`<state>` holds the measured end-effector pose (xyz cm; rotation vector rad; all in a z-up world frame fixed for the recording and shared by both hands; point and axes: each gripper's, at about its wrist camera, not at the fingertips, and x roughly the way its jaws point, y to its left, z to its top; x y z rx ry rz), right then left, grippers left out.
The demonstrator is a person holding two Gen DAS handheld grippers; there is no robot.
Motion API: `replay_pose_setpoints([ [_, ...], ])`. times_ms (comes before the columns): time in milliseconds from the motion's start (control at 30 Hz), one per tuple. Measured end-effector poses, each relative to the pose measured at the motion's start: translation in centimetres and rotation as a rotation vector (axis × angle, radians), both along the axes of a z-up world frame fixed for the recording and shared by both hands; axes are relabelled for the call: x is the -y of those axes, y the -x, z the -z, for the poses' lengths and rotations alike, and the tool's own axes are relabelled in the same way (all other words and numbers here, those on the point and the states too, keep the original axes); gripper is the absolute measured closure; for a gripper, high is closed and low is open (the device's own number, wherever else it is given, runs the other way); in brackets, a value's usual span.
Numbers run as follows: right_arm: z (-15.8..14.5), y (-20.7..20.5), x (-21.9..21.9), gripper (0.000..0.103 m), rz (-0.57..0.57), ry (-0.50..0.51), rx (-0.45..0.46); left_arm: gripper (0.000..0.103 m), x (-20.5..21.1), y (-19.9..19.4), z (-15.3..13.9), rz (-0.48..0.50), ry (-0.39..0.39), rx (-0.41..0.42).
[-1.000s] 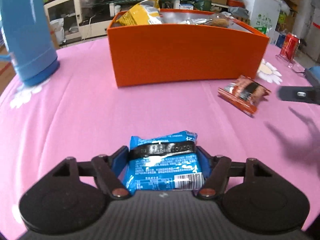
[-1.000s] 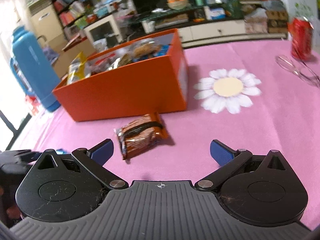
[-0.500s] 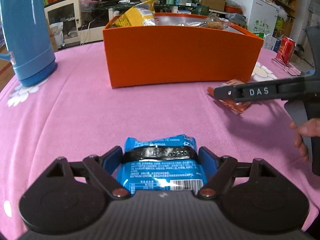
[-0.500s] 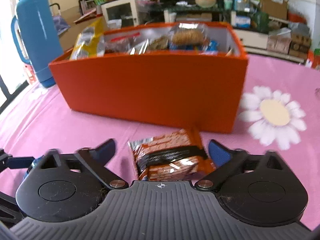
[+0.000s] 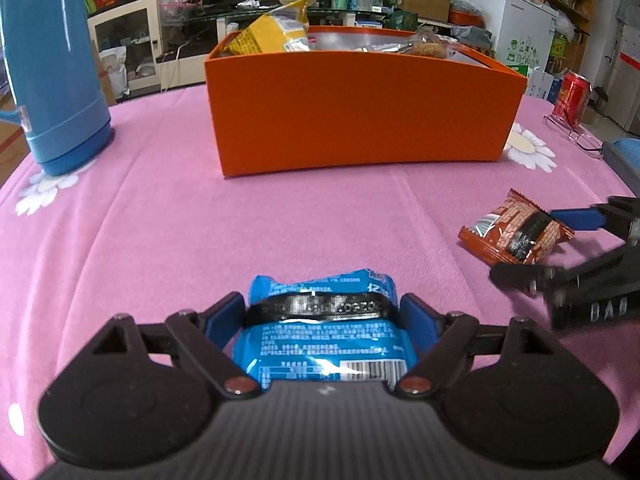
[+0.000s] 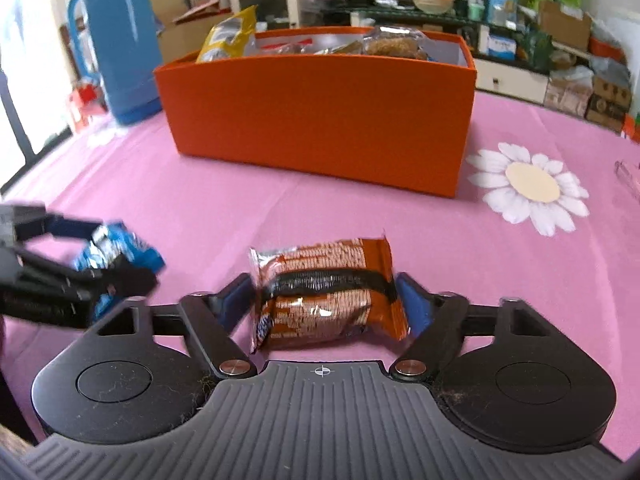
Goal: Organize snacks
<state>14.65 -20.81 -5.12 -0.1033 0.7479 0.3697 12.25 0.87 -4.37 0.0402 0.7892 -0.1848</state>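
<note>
A blue snack packet (image 5: 320,344) lies flat on the pink tablecloth between the fingers of my left gripper (image 5: 320,304). Its jaws are opening, and the pads sit at the packet's sides without squeezing it. To the right, a brown-orange snack packet (image 6: 324,304) lies between the fingers of my right gripper (image 6: 323,284). Those jaws are opening too, with the pads just off the packet's crimped ends. Beyond both stands an orange box (image 5: 360,120) holding several snacks. In the left wrist view the right gripper (image 5: 546,246) straddles the brown-orange packet (image 5: 516,232).
A tall blue thermos (image 5: 52,80) stands at the far left of the table. A red can (image 5: 572,98) and a pair of glasses (image 5: 576,136) sit at the far right. Daisy prints mark the cloth (image 6: 528,184). Shelves and cartons fill the room behind.
My right gripper swung in and came down around the brown-orange packet, which now lies between its fingers. The left gripper stayed put, and the blue packet in it looks wider and flatter.
</note>
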Motion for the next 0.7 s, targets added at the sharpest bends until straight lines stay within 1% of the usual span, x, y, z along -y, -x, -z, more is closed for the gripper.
replay_pose_setpoints([
  [33,0.2,-0.1,-0.2,0.009,0.0,0.037,-0.006,0.021,0.0,0.0,0.0,-0.001,0.002,0.0],
  [67,0.3,0.0,-0.4,0.009,0.0,0.048,0.001,0.019,-0.1,0.0,0.0,-0.003,0.005,0.0],
  [100,0.2,0.0,-0.3,0.009,-0.006,0.04,0.0,0.005,-0.1,-0.1,-0.1,-0.005,0.007,-0.003],
  [133,0.0,-0.1,-0.3,0.009,-0.016,0.034,-0.002,0.006,-0.3,-0.2,0.1,-0.016,0.021,-0.023],
  [233,-0.1,-0.2,-0.7,0.009,-0.02,0.055,0.01,0.006,-0.7,-0.1,0.0,-0.034,0.031,-0.015],
  [300,0.1,-0.4,-0.9,0.009,-0.027,0.06,0.005,0.006,-0.7,-0.1,0.1,-0.034,0.018,-0.012],
  [367,0.2,-0.4,-1.0,0.009,-0.026,0.05,0.002,0.005,-0.4,0.1,0.3,-0.027,-0.02,-0.002],
  [467,0.2,-0.5,-0.8,0.013,-0.019,0.04,0.007,0.006,-0.4,0.1,0.4,-0.026,-0.018,0.002],
  [500,0.2,-0.4,-0.7,0.02,-0.015,0.039,0.012,0.013,-0.5,0.1,0.3,-0.025,-0.014,-0.001],
  [533,0.0,-0.3,-0.5,0.036,-0.008,0.036,0.019,0.022,-0.6,0.3,0.1,-0.02,-0.003,0.005],
  [567,-0.2,-0.1,-0.2,0.046,-0.008,0.03,0.028,0.039,-0.6,0.4,-0.2,-0.004,0.004,0.011],
  [600,-0.4,-0.1,0.0,0.057,-0.007,0.027,0.028,0.041,-0.6,0.4,-0.4,0.007,0.012,0.006],
  [700,-0.6,0.1,0.9,0.058,0.006,-0.012,0.022,0.043,-0.6,0.6,-0.5,0.001,0.005,0.009],
])
